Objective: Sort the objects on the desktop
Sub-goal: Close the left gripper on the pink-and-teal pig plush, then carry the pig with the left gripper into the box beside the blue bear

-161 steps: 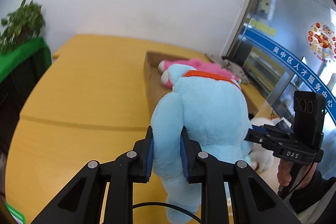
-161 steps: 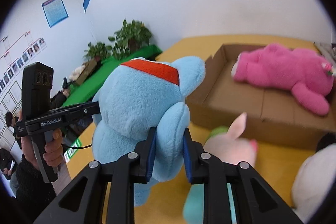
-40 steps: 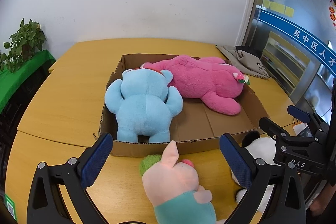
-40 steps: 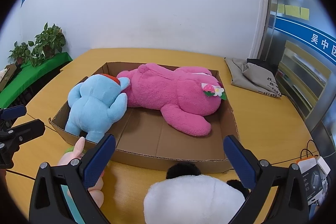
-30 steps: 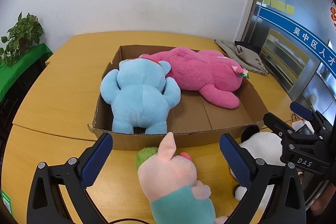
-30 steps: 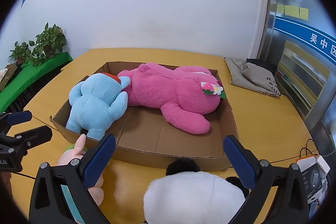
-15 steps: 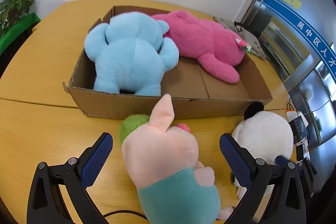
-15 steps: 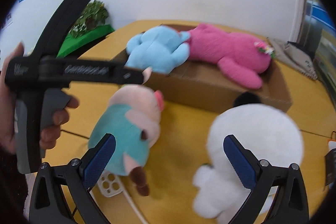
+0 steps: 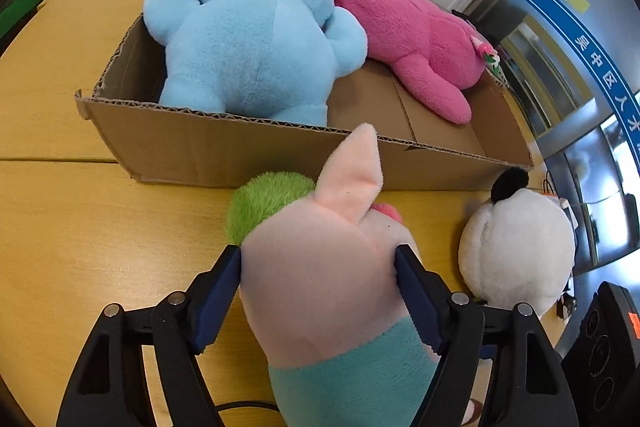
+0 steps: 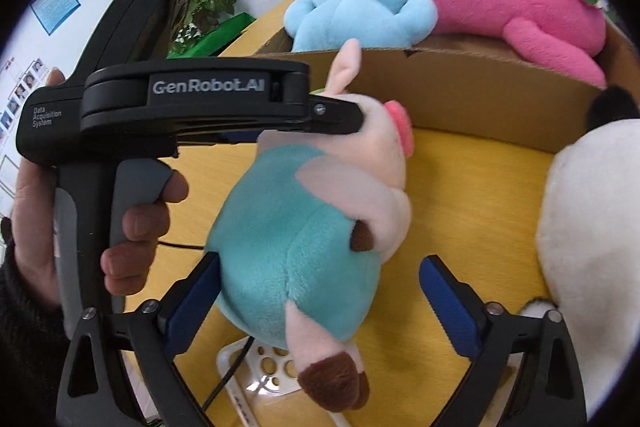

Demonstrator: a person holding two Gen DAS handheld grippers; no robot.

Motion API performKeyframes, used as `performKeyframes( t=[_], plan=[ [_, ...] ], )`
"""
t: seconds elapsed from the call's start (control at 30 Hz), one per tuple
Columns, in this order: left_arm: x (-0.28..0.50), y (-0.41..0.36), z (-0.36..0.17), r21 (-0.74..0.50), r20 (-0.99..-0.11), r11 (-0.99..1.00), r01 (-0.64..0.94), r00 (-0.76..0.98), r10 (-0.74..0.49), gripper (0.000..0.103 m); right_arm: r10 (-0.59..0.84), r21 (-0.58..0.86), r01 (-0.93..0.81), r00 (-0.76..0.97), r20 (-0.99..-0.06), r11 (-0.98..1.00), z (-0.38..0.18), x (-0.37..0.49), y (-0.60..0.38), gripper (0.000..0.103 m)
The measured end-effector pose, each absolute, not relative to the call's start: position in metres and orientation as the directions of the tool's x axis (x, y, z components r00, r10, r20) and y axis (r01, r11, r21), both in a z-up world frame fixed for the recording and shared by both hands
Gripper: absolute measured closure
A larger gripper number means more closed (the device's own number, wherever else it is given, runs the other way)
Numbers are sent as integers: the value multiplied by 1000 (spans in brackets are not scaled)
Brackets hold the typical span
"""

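pink pig plush [image 9: 320,267] in a teal top lies on the table right against the cardboard box's [image 9: 224,147] near wall. blue plush [image 9: 252,35] sits at the box's left end, the pink bear [image 9: 412,35] lying beside it. white panda plush [image 9: 516,251] sits off the box's right corner.

Four plush toys [image 9: 256,39], one cardboard box [image 9: 224,147], two grippers [image 9: 318,291], and perhaps one power strip [image 10: 264,379].
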State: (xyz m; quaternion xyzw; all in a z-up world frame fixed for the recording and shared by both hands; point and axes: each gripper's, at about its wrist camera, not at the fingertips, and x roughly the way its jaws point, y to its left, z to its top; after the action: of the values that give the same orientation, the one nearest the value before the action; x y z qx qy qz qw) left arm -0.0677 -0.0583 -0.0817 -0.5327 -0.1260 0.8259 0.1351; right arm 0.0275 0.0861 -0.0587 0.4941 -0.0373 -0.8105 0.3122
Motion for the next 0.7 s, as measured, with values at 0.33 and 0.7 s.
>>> performKeyframes(
  t=[0.33,0.7],
  plan=[
    [-71,-69,-83,-418,-830,-901,-112,-355,429,29,-484,286,515,-304,-821,-808,-72,31,47,21],
    [-57,-37,19,-365,-732,-889,-276,-505,457,45,-556,255,573,-442,-704,-779,-11,49,78,28]
  ],
)
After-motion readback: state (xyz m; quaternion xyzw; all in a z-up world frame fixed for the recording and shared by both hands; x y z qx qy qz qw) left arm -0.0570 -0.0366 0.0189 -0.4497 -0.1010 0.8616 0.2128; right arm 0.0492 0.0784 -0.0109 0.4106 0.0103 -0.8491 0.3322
